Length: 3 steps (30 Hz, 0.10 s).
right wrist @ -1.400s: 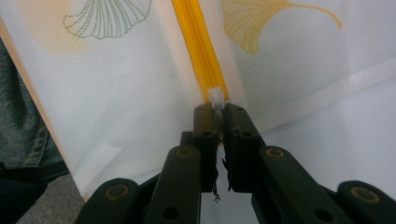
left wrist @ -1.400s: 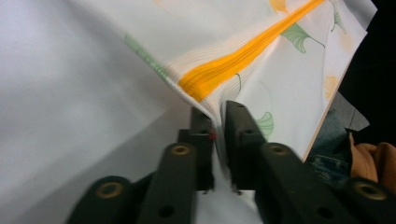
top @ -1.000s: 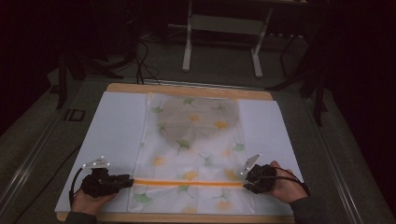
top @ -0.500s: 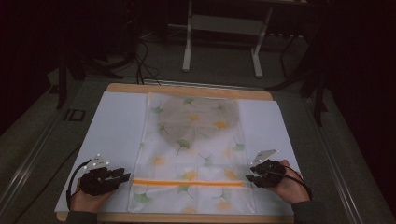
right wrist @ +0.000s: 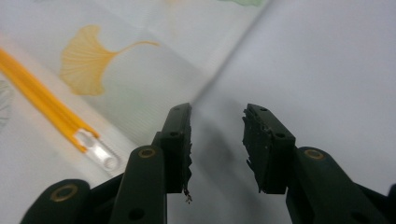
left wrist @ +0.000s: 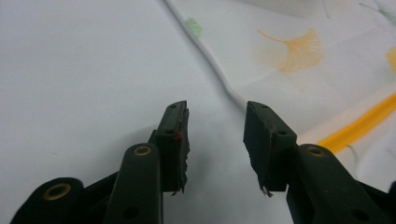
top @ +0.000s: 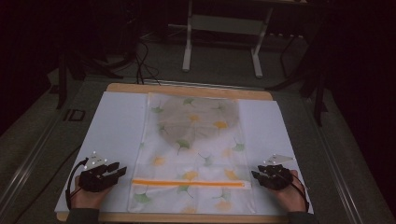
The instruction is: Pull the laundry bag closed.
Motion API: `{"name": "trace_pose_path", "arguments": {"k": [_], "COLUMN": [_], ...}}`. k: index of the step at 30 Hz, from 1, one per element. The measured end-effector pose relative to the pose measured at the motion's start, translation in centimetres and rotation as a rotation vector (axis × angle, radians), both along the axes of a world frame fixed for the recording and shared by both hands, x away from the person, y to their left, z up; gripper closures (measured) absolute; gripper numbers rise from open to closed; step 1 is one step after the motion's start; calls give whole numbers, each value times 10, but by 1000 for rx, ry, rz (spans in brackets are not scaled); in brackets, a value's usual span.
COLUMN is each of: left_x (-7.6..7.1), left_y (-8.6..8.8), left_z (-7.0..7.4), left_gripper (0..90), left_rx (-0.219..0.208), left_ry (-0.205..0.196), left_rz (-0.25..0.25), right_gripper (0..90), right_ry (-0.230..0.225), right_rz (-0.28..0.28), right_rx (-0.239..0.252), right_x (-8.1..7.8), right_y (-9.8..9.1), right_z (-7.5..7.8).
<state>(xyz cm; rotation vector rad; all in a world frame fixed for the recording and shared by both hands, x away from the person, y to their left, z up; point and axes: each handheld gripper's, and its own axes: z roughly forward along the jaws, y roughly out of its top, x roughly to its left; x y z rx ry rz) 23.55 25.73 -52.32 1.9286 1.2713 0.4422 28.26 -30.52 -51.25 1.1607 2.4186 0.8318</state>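
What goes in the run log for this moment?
left gripper: open, beside bag | right gripper: open, beside bag | zipper bag: flat on mat

Left gripper [top: 122, 171] sat at the near-left, held in the person's left hand [top: 88, 196], which came in from the bottom edge. Jaws pointed inward, to the right in the high view. In the left gripper view [left wrist: 217, 135] the jaws stood apart with nothing between the pads; they had just been opening.

Right gripper [top: 254, 176] sat at the near-right in the right hand [top: 288, 193], jaws pointed inward to the left, mirroring the other. Right gripper view [right wrist: 217, 135] showed its jaws also apart, pads clear of anything. Both grey plates faced up, cables trailing back along the hands.
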Motion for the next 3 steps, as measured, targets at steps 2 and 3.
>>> {"name": "trace_pose_path", "arguments": {"k": [2, 3], "left_x": [1, 1], "left_y": [3, 3], "left_z": [0, 0], "left_gripper": [591, 581], "left_rx": [12, 12], "left_ry": [-25, -25], "left_rz": [41, 41], "right_gripper": [612, 606], "right_ry": [-42, -57], "right_rz": [-44, -67], "right_rx": [42, 50], "right_x": [-4, -5], "right_y": [-8, -11], "right_z": [-5, -7]}}
